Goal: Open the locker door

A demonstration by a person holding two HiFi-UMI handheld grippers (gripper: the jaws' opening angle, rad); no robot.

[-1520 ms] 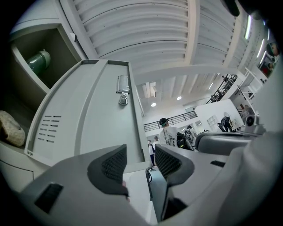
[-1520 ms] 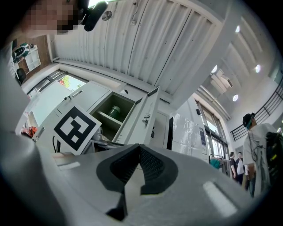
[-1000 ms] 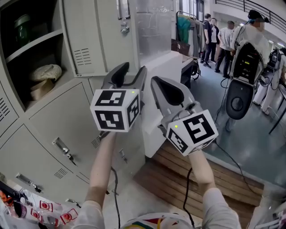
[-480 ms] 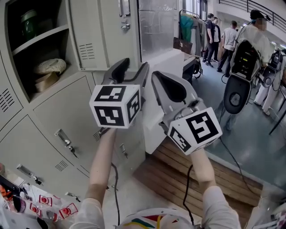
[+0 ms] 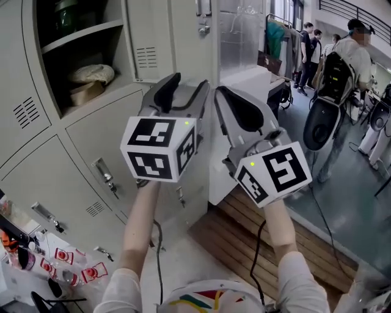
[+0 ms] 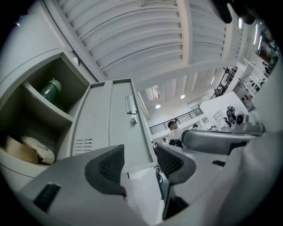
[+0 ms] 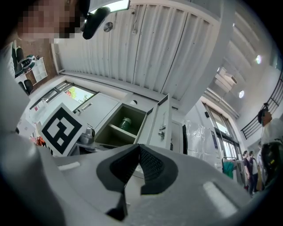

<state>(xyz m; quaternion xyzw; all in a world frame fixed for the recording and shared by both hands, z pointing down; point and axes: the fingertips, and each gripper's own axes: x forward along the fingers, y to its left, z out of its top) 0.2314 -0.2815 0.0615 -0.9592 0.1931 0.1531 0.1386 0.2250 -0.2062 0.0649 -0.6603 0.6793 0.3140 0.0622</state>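
The grey locker door stands swung open, its latch handle near the top edge. Behind it the open compartment holds a green jar on the shelf and a pale bundle below. My left gripper hovers in front of the door, apart from it. Its jaws have just been opening and now stand open with nothing between them. Close beside it on the right, my right gripper is shut and empty, pads together. In the right gripper view the door is seen edge-on.
Closed lockers with metal latches fill the lower left. A white cabinet stands behind the grippers, over a wooden platform. People and black equipment are at the far right. Red-labelled items lie at bottom left.
The locker bank has slid rightward in the head view, so more of the closed lockers shows. Both grippers sit slightly higher, and the left jaws look a little wider.
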